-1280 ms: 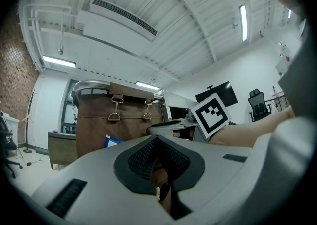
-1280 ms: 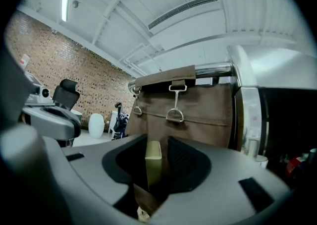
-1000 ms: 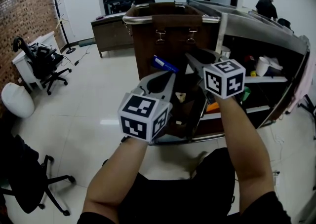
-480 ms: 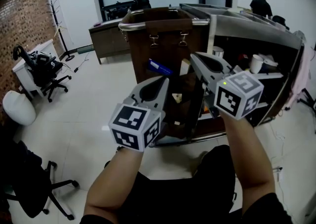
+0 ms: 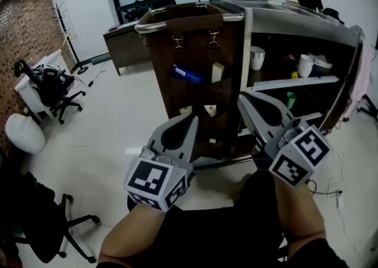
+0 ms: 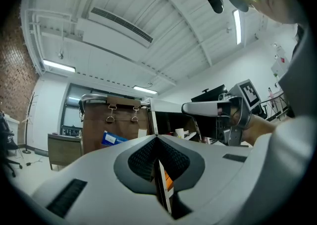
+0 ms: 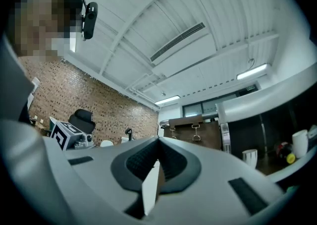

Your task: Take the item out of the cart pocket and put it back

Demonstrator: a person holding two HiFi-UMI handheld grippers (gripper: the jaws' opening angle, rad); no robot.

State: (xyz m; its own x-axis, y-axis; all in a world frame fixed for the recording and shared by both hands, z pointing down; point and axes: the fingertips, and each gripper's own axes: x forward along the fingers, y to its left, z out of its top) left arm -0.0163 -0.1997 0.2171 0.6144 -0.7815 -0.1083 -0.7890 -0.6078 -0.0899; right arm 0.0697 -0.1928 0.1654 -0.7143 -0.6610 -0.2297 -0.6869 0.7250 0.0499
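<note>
Hovering near cart pocket (image 5: 202,88) | right gripper (image 5: 242,97) jaws pressing together, gripping nothing | left gripper (image 5: 194,118) jaws likewise closing on nothing | cream box (image 5: 217,72) standing in pocket, beside blue pack (image 5: 188,74)

Head view looks steeply down; both gripper views face the cart (image 5: 195,54).

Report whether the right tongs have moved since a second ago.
Yes. The right tongs drew back from the cart's pocket panel, down and rightward in the head view.
</note>
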